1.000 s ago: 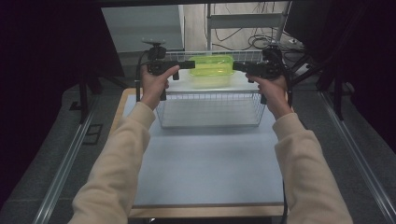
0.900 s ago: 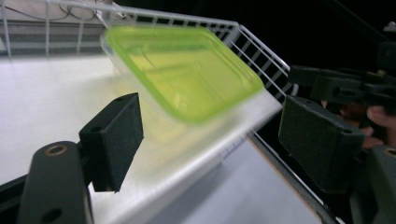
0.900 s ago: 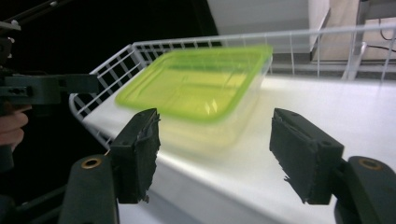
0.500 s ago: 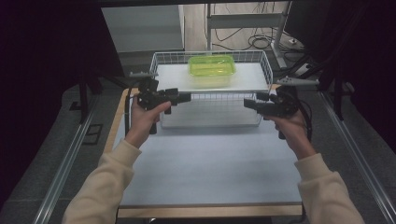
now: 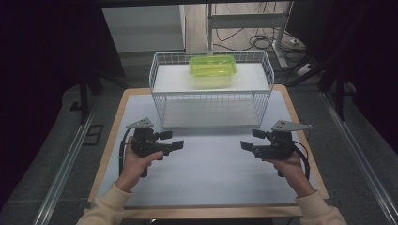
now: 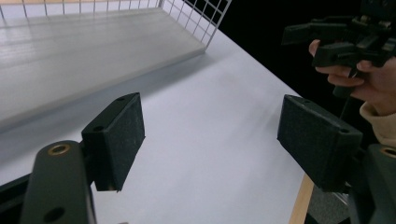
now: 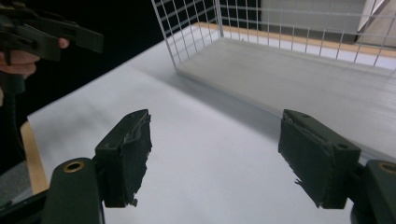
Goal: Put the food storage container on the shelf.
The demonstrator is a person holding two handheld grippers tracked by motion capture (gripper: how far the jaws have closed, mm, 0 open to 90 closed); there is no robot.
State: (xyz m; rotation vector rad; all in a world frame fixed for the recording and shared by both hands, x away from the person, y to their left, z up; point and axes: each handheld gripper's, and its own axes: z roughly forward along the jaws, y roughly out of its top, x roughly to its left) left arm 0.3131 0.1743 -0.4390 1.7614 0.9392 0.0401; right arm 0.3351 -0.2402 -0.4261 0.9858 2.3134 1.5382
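Yellow-green lidded plastic container (image 5: 212,70), translucent, rectangular with rounded corners, lid on, upright. Resting on the raised white shelf at the far end of a white wire basket (image 5: 159,101), near the shelf's middle, well apart from the basket's front wall.

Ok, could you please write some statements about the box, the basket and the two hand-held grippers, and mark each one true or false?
1. The green box sits inside the wire basket. True.
2. The left hand-held gripper holds the green box. False: its jaws are open and empty, above the white table.
3. The basket stands at the far part of the table. True.
4. The right hand-held gripper is inside the basket. False: it is in front of the basket, over the table, jaws open.
5. The green box has no lid. False: a green lid covers it.
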